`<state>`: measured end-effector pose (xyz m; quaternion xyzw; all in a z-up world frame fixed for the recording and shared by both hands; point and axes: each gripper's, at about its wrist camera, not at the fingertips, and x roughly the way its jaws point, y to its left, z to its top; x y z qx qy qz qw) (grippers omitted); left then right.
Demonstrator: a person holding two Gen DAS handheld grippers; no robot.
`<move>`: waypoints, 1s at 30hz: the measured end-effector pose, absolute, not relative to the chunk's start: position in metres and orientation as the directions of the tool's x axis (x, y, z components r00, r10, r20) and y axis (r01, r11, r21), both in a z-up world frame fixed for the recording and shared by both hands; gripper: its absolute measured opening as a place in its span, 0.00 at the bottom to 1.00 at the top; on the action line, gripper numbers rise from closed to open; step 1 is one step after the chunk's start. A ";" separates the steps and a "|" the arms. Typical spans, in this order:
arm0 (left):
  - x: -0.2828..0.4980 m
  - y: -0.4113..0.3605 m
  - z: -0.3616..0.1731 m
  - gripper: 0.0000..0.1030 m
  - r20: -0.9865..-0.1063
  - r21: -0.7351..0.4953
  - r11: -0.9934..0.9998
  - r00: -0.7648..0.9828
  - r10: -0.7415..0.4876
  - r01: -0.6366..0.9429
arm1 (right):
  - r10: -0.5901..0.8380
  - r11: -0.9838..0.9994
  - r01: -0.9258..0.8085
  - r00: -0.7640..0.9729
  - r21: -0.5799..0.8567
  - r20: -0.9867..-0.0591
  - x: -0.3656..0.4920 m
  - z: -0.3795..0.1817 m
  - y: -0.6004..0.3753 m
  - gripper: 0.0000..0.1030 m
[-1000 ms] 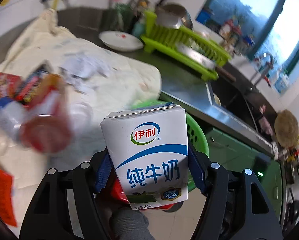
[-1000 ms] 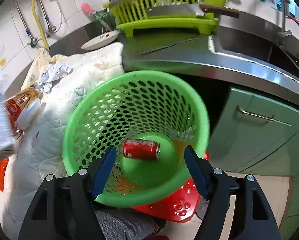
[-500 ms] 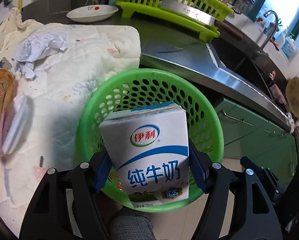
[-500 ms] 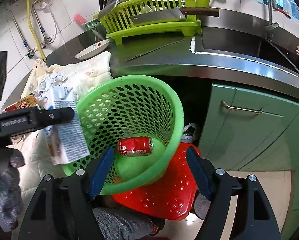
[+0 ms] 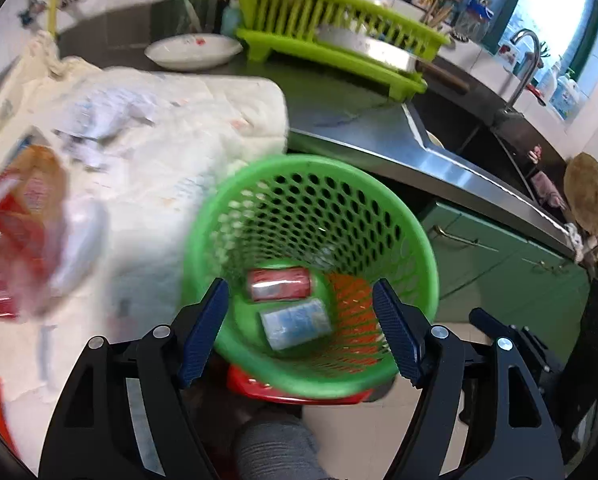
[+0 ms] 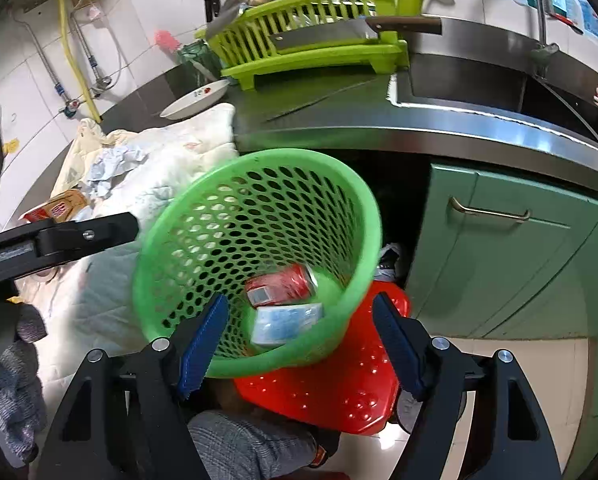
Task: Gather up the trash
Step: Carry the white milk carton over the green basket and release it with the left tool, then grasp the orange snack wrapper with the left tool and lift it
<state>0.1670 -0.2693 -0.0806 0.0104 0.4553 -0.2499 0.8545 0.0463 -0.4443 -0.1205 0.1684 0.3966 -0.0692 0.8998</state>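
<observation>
A milk carton [image 5: 295,323] is lying at the bottom of the green basket [image 5: 427,264], just beside a red can [image 5: 279,283]. The left gripper [image 5: 301,332] is hanging above the basket, its jaws just opened and nothing between them. The right gripper [image 6: 301,340] is hovering open and empty nearby, beside the cloth-covered counter [image 6: 419,132].
</observation>
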 end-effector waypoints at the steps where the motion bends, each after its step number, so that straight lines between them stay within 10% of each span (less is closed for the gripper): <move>1: 0.163 -0.260 -0.076 0.71 -0.777 -0.202 0.878 0.476 -0.413 0.433 | 0.017 0.935 0.249 0.680 0.252 -0.733 0.046 -0.118 -0.440 0.70; 30: 0.101 0.031 -0.046 0.74 -0.734 -0.044 0.999 0.679 -0.029 -0.006 | 0.229 0.965 -0.069 0.699 0.254 -0.678 0.066 -0.073 -0.271 0.72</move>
